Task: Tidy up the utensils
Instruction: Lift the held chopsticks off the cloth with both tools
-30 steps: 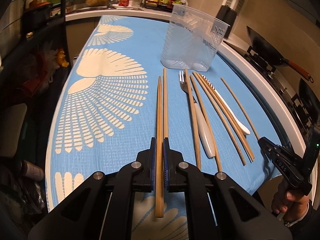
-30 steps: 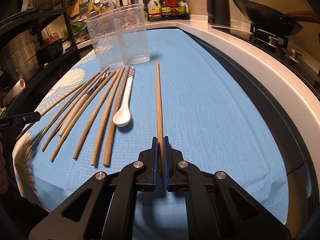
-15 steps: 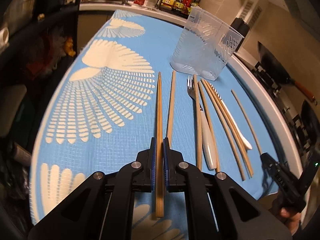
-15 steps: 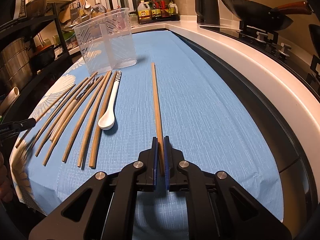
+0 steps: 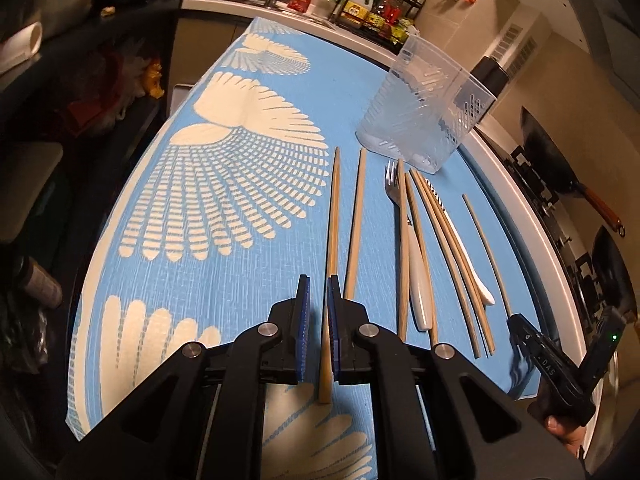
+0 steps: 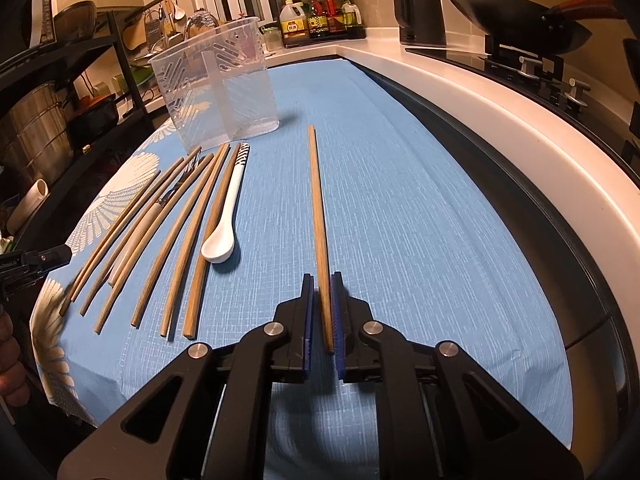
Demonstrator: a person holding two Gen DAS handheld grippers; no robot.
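Bamboo chopstick [image 5: 331, 264] lies between the left gripper's [image 5: 318, 320] parted jaws, another [image 6: 319, 236] between the right gripper's [image 6: 321, 316] parted jaws, holder [image 6: 214, 88] at eleven o'clock; either could roll away.

Warm, yellowish indoor light in both views; source not visible. The blue tablecloth [image 5: 280, 80] is evenly lit mid-frame. Left wrist view: left edge falls into deep shadow, shelves there barely readable. Right wrist view: the white counter edge [image 6: 500, 108] at right is bright, near glare. The white spoon [image 6: 224, 220] casts a short soft shadow to its right; the clear container [image 6: 216, 84] throws a dark patch at its lower right. Strong fisheye bending: table edges curve, black vignette in the corners. Centre is sharp; the right gripper [image 5: 520, 330] at lower right of the left view is slightly smeared.
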